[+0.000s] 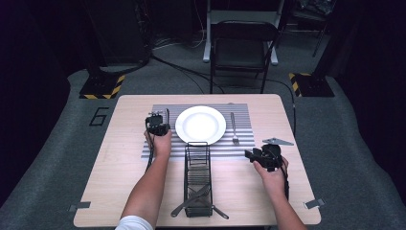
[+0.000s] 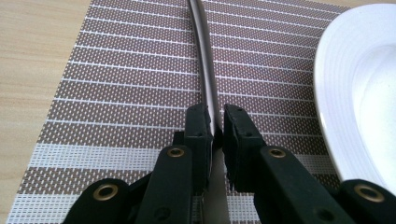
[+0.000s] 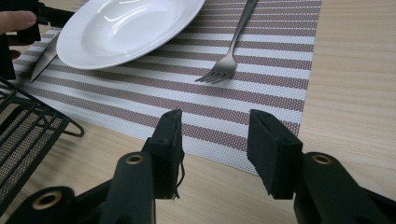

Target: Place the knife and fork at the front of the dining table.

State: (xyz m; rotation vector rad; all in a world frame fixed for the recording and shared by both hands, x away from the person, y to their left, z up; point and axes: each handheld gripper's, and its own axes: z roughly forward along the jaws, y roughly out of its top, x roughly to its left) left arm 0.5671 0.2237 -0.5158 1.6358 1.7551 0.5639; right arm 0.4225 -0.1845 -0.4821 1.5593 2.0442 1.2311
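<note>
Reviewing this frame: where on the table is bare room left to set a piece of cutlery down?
Free: bare wood left of the placemat, and right of the fork. Crowded: the centre, with plate, black rack and the knife in the left gripper.

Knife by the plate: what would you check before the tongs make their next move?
1. Left tongs shut on the knife: ok.
2. Knife over the mat, apart from the plate: ok.
3. Knife resting flat on the mat rather than lifted: cannot tell.
4. Right tongs open and empty: ok.
5. Fork lying on the mat, out of the way: ok.
</note>
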